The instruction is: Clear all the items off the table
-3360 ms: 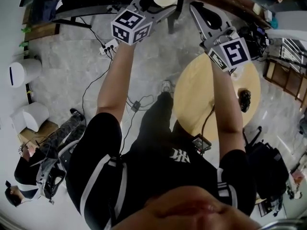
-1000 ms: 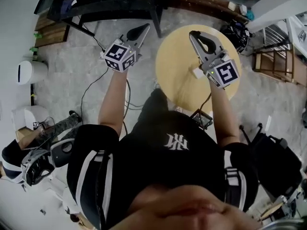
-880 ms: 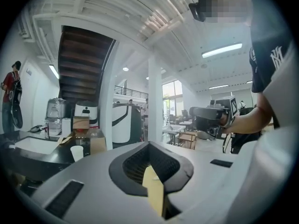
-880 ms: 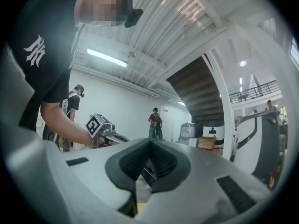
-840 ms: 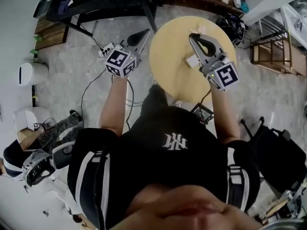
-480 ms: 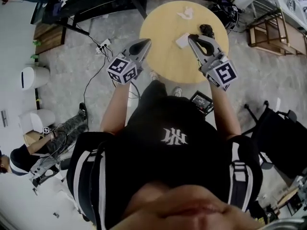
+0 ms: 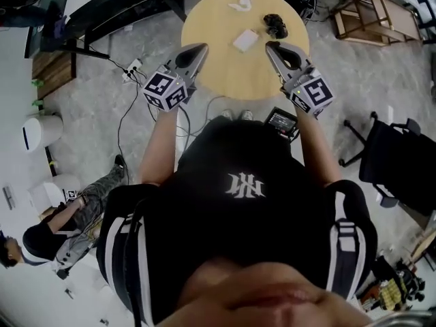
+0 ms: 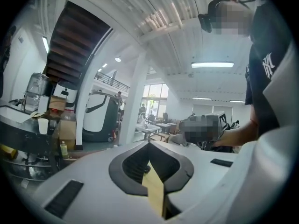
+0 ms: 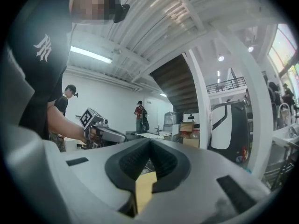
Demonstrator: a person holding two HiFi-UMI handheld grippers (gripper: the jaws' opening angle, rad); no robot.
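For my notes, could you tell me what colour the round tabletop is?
The tabletop is pale yellow wood; head view shows it best.

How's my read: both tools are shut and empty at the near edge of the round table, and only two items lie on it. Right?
No: the head view shows three items on the round table, not two: a crumpled white piece, a black object and a flat white rectangle. The left tool and right tool are indeed shut and empty at its near edge.
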